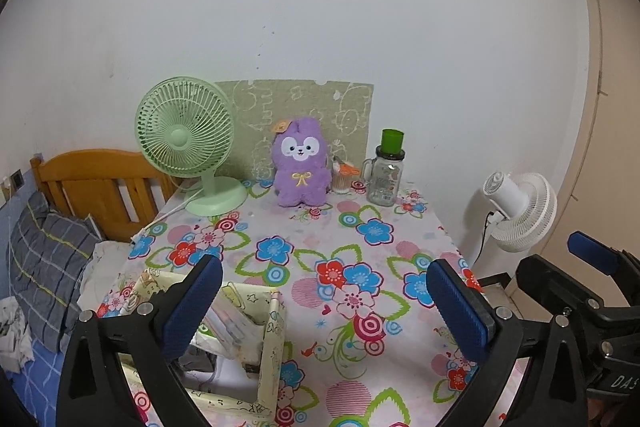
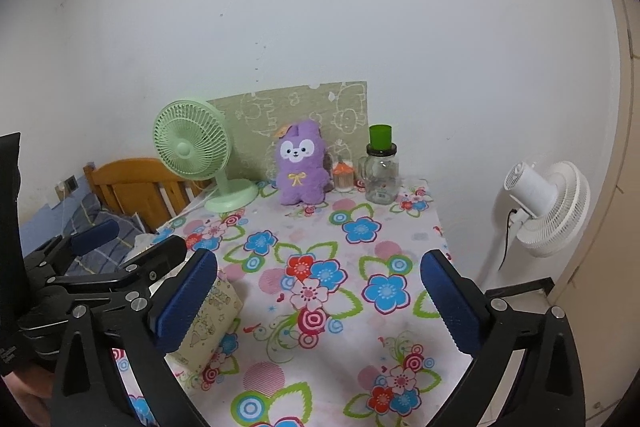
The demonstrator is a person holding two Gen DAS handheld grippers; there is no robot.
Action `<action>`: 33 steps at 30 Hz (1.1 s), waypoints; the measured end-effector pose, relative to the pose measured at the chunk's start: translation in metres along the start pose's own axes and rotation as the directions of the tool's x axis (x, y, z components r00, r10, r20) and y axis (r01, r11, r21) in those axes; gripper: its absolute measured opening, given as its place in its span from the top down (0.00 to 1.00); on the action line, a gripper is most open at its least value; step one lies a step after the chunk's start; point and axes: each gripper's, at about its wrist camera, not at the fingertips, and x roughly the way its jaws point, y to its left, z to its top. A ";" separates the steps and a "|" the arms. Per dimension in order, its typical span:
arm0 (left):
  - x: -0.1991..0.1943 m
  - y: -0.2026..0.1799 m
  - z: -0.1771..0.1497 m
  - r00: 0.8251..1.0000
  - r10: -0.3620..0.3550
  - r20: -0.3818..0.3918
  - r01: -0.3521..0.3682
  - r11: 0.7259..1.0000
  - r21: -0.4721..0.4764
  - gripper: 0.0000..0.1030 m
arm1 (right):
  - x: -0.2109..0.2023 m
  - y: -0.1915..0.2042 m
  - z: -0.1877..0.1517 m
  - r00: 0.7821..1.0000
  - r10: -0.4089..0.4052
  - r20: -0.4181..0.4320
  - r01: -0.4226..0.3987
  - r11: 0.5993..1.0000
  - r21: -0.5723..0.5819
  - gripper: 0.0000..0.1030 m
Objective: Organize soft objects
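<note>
A purple plush bunny (image 1: 301, 163) sits upright at the back of the flowered table (image 1: 352, 267), against a green patterned board; it also shows in the right wrist view (image 2: 301, 165). A cream patterned fabric box (image 1: 240, 339) with items inside stands at the table's front left, partly behind my left gripper's left finger; its side shows in the right wrist view (image 2: 208, 327). My left gripper (image 1: 324, 307) is open and empty above the front of the table. My right gripper (image 2: 320, 303) is open and empty, to the right of the left one.
A green desk fan (image 1: 188, 143) stands at the back left. A glass jar with a green lid (image 1: 386, 171) and a small cup (image 1: 343, 179) stand right of the bunny. A white floor fan (image 1: 516, 211) is beyond the right edge. A bed with wooden headboard (image 1: 96, 183) lies left.
</note>
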 end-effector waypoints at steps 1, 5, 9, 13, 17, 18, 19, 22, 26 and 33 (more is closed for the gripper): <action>0.001 0.000 0.000 1.000 0.008 -0.006 -0.008 1.000 -0.002 0.00 | 0.001 0.000 0.000 1.000 -0.002 -0.003 0.002 1.000 0.002 0.00; 0.002 0.001 0.000 1.000 0.022 -0.010 -0.022 1.000 -0.005 0.00 | 0.003 -0.002 0.000 1.000 -0.008 -0.009 0.008 1.000 0.007 0.00; 0.003 0.001 0.000 1.000 0.024 -0.009 -0.024 1.000 0.001 0.00 | 0.003 -0.003 -0.001 1.000 -0.008 -0.010 0.008 1.000 0.008 0.00; 0.003 -0.002 0.000 1.000 0.019 -0.008 -0.019 1.000 0.013 0.00 | 0.003 -0.003 -0.001 1.000 -0.004 -0.008 0.004 1.000 0.003 0.00; 0.004 -0.004 0.000 1.000 0.017 -0.012 -0.017 1.000 0.018 0.00 | 0.004 -0.004 -0.001 1.000 0.016 -0.012 -0.016 1.000 0.007 0.00; 0.004 -0.004 0.000 1.000 0.017 -0.011 -0.017 1.000 0.017 0.00 | 0.004 -0.004 -0.001 1.000 0.012 -0.012 -0.012 1.000 0.004 0.00; 0.004 -0.004 0.000 1.000 0.014 -0.013 -0.014 1.000 0.018 0.00 | 0.004 -0.003 -0.001 1.000 0.009 -0.013 -0.009 1.000 0.001 0.00; 0.004 -0.004 0.000 1.000 0.013 -0.013 -0.013 1.000 0.021 0.00 | 0.004 -0.003 -0.001 1.000 0.010 -0.012 -0.010 1.000 0.002 0.00; 0.004 -0.004 0.000 1.000 0.009 -0.011 -0.009 1.000 0.020 0.00 | 0.005 -0.003 -0.001 1.000 0.011 -0.012 -0.011 1.000 0.000 0.00; 0.004 -0.006 0.000 1.000 0.004 -0.012 -0.004 1.000 0.019 0.00 | 0.005 -0.003 -0.001 1.000 0.009 -0.011 -0.009 1.000 0.000 0.00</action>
